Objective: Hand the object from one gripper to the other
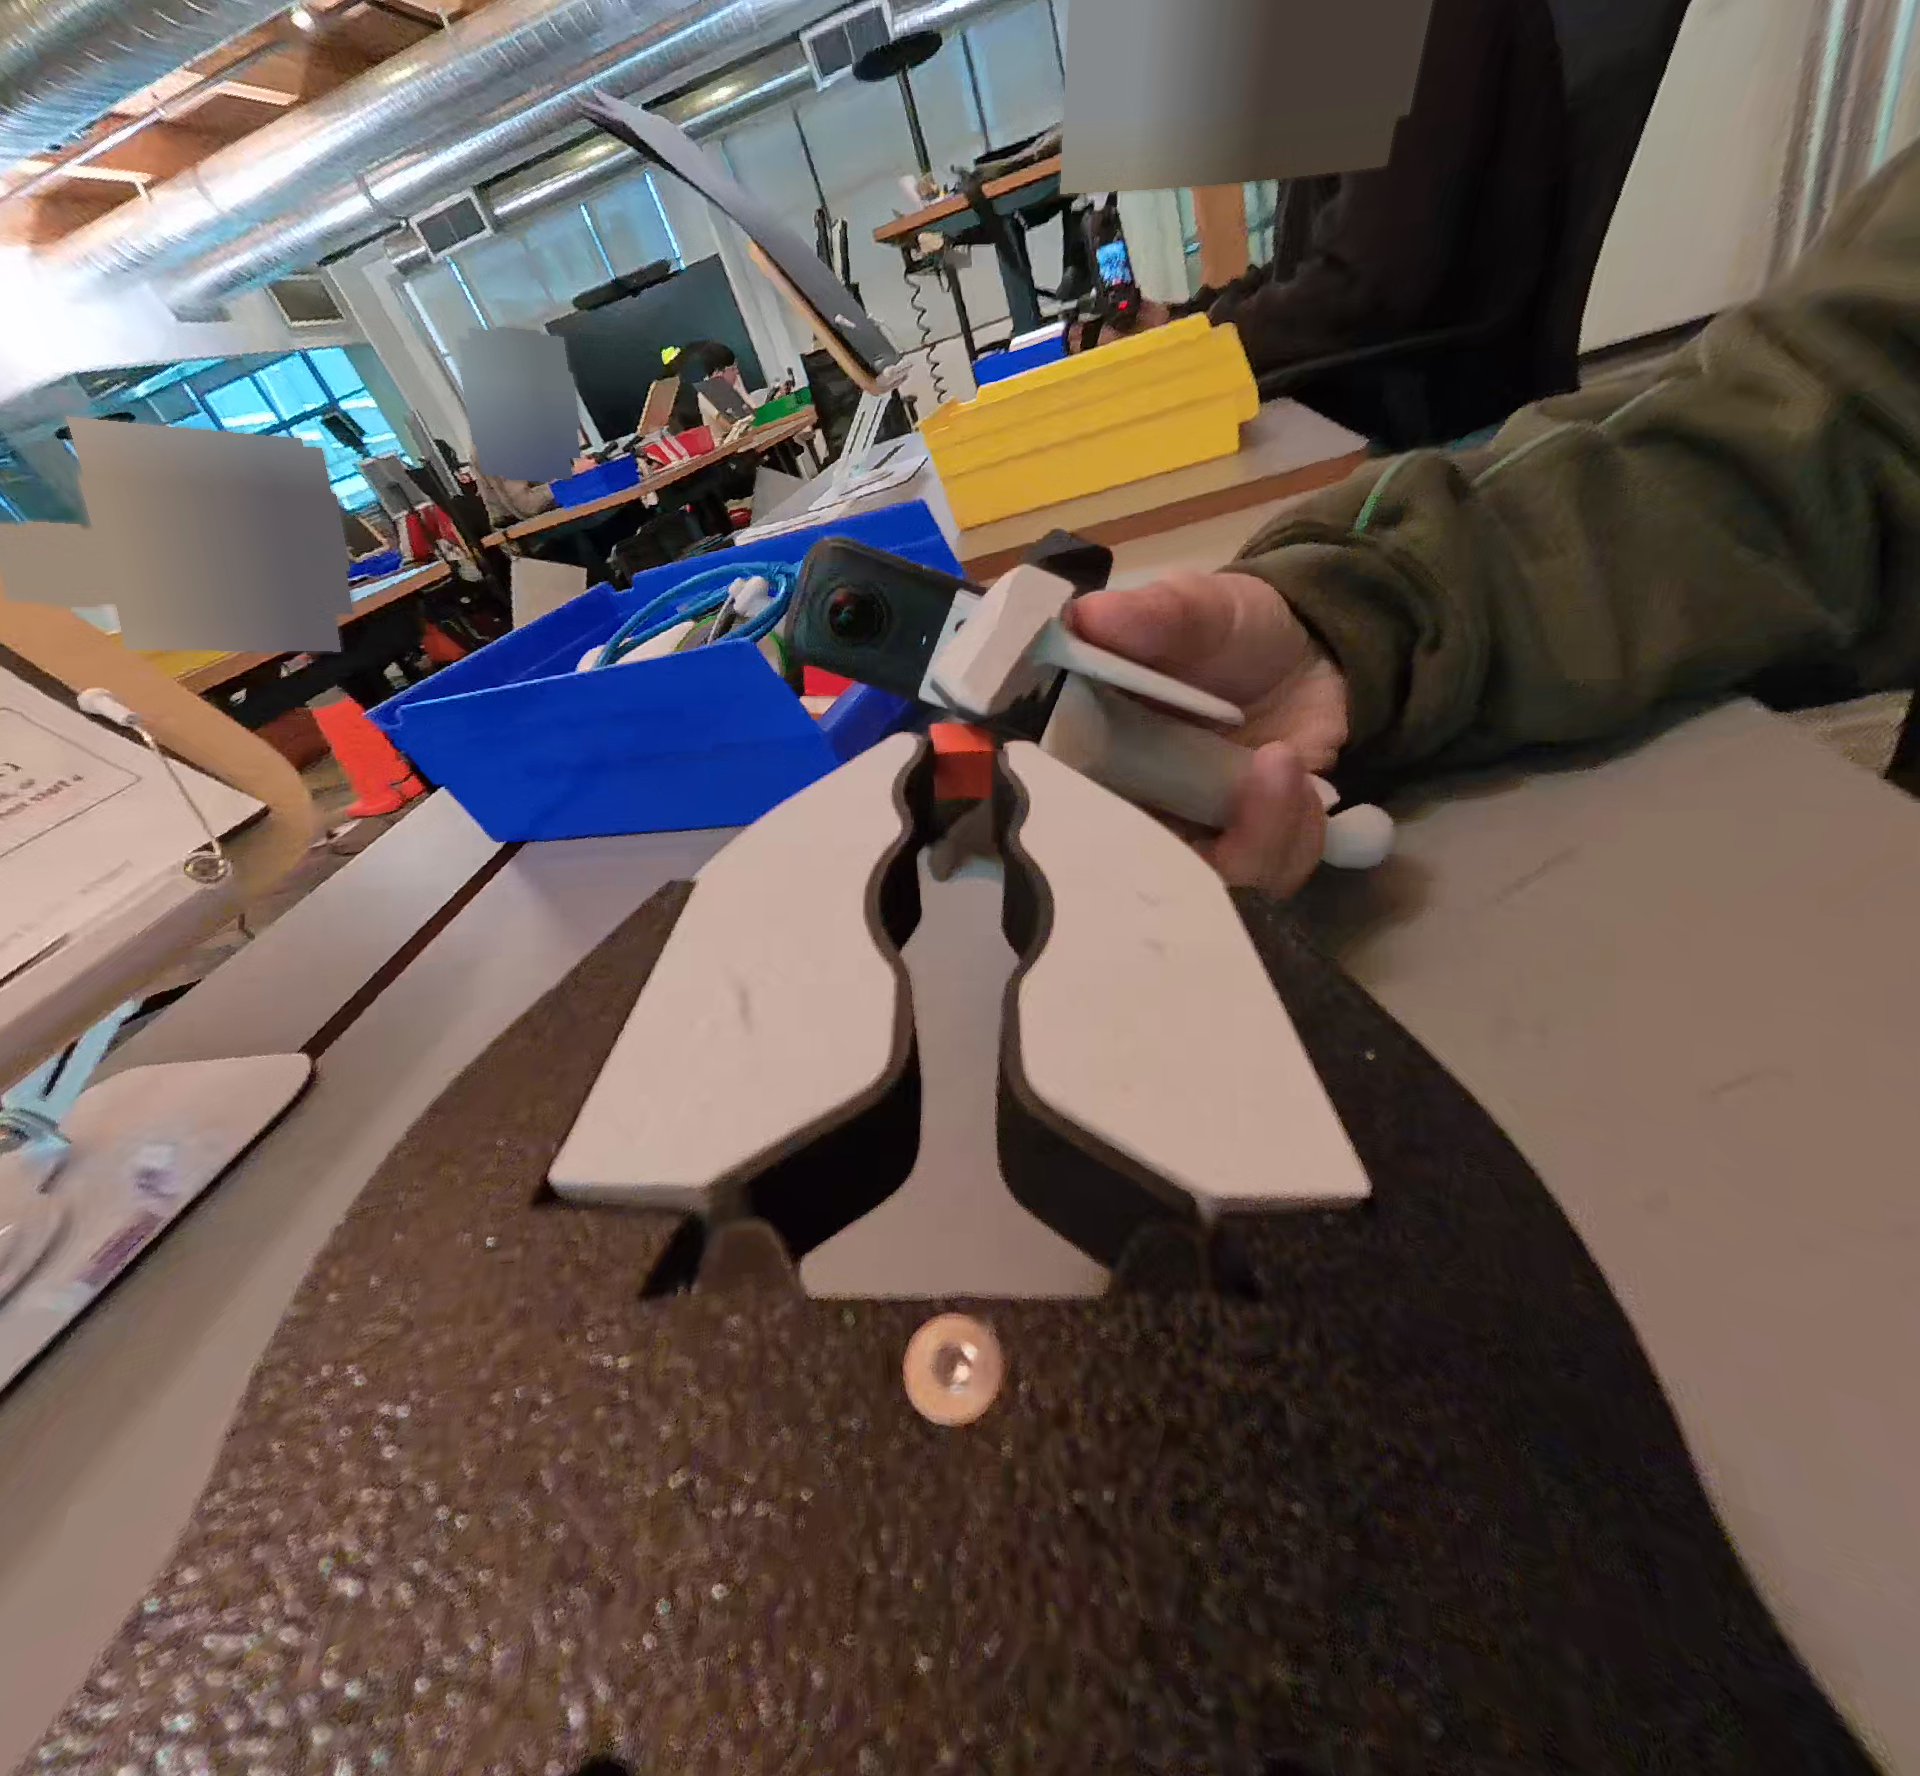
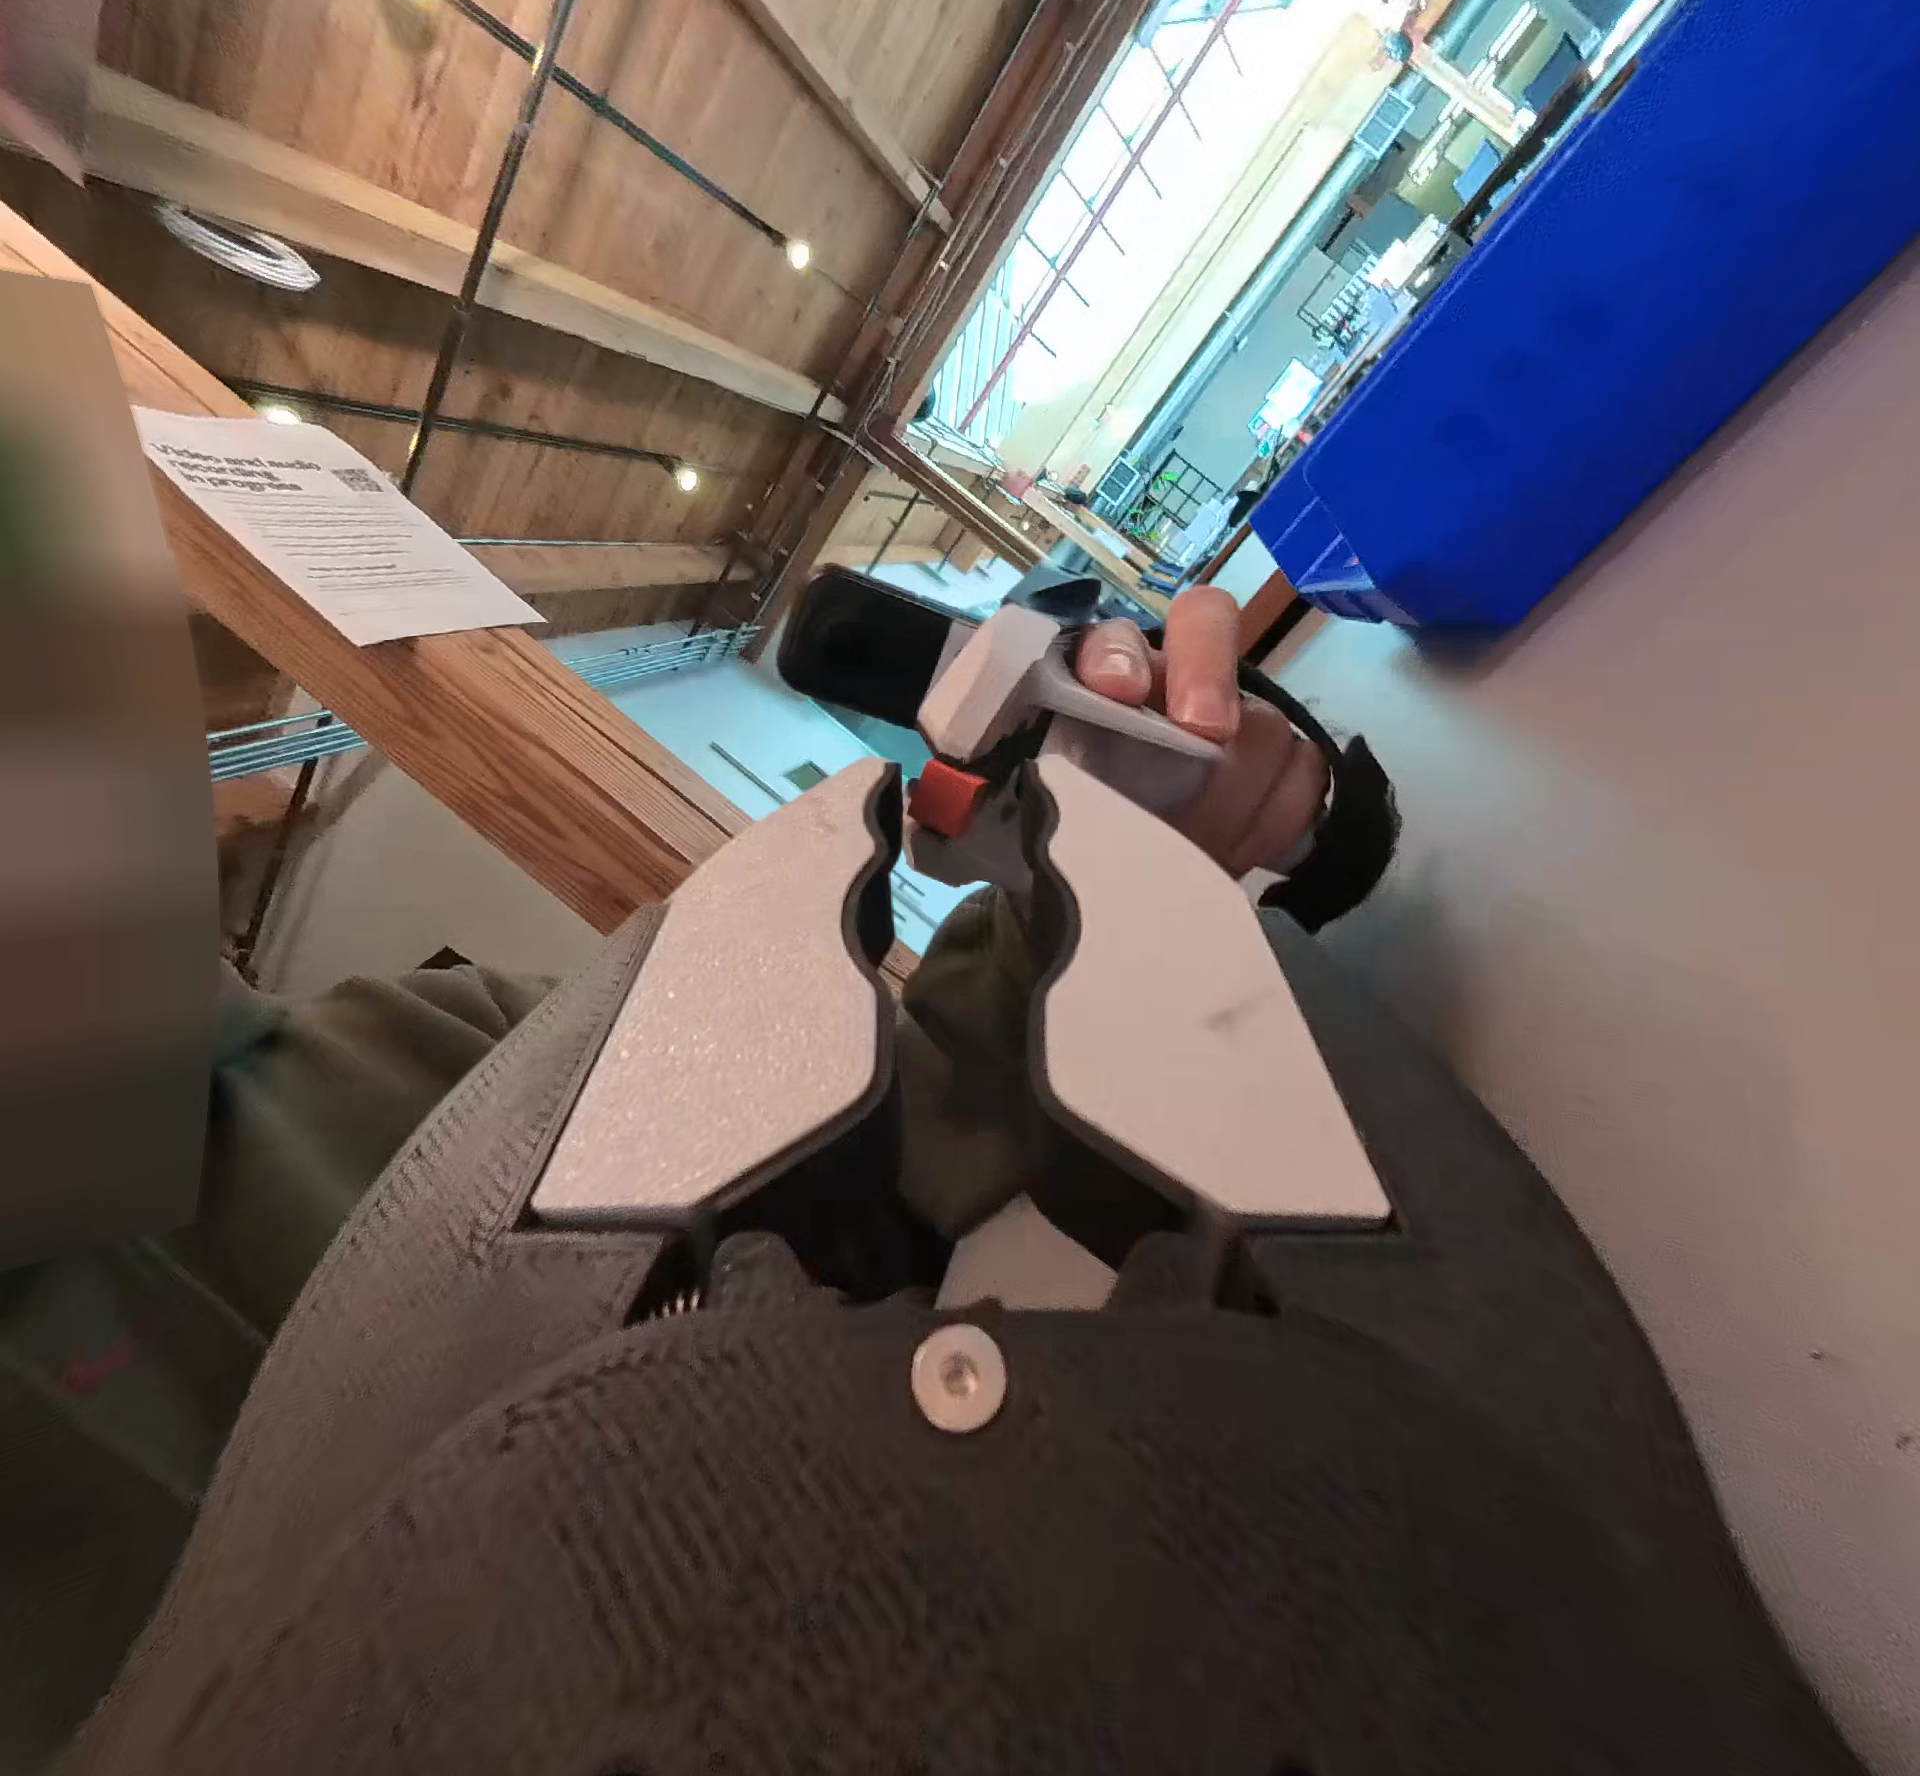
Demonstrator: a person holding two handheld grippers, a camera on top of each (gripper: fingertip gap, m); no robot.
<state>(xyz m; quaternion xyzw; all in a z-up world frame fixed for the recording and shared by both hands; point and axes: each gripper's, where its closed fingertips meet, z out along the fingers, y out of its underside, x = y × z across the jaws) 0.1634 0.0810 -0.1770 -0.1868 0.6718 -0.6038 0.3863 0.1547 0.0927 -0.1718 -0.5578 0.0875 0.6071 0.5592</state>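
Observation:
A small red block (image 1: 958,762) sits between the fingertips of my left gripper (image 1: 958,776), whose jaws stand narrow and close on it above the grey table (image 1: 1558,947). The right gripper's body (image 1: 1003,646) faces me just beyond the block, held by a hand (image 1: 1226,646) in a green sleeve. In the right wrist view the red block (image 2: 943,796) lies inside my right gripper (image 2: 956,791), whose jaws stand wider than the block with a gap on its right side. The left gripper's body (image 2: 987,677) and the hand on it (image 2: 1195,677) show behind.
A blue bin (image 1: 623,729) with cables stands on the table behind the grippers; it also shows in the right wrist view (image 2: 1610,324). Yellow bins (image 1: 1091,417) stand farther back. A wooden beam bearing a paper sheet (image 2: 332,521) is at the left. Both grippers' tips are close together, under 4 cm apart.

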